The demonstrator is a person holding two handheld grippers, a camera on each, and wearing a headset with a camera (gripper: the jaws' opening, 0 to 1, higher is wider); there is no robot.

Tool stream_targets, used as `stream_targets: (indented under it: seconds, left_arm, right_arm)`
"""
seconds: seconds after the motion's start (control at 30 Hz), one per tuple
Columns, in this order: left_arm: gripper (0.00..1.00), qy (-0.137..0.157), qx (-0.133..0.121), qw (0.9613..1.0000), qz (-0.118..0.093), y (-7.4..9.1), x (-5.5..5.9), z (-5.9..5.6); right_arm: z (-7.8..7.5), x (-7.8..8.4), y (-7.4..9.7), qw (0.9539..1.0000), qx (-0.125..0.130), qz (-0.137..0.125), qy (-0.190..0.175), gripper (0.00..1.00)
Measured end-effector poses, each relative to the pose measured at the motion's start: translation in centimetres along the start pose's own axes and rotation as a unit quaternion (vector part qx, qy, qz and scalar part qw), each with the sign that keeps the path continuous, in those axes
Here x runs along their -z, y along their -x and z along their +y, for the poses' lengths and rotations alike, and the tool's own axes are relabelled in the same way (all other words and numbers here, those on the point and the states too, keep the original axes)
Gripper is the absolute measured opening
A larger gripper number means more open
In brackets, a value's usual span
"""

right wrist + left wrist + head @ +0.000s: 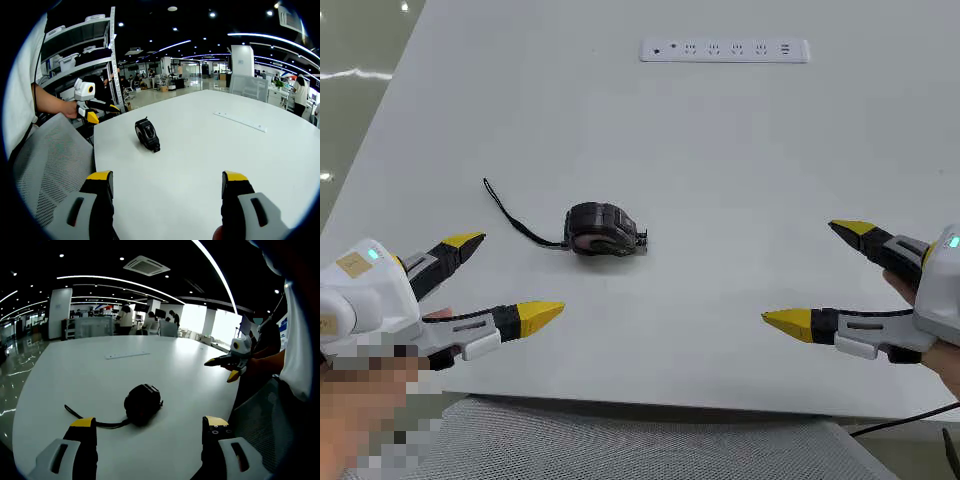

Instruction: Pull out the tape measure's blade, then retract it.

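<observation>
A black tape measure (605, 230), wrist cord (515, 215) trailing left, lies on a white table (720, 150) between the left gripper (520, 272) and right gripper (798, 272), both held wide-jawed near the front edge.

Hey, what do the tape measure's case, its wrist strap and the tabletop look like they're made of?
Tape measure case: probably black moulded plastic, perhaps rubber-coated, going by its dull sheen and rounded shape.
Wrist strap: thin black cord or woven fabric, since it lies limp and curved; too fine to tell which.
Tabletop: smooth white laminate or painted board, seamless with a faint gloss.
</observation>
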State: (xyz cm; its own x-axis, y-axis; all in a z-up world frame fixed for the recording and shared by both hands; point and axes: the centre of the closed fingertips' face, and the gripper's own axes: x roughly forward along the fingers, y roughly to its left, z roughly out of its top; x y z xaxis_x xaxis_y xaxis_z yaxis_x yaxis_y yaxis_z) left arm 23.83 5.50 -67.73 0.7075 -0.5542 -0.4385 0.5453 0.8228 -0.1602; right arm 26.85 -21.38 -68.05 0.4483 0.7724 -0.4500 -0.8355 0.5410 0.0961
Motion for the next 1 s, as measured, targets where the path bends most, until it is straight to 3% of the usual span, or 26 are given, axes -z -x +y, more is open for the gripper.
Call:
stream_targets:
  seconds: [1.0]
  left_arm:
    - [0.83, 0.004, 0.006, 1.0000, 0.002, 0.02, 0.24, -0.10]
  right_arm:
    - [0.44, 0.63, -0.50, 0.9999, -0.013, 0.005, -0.009, 0.86]
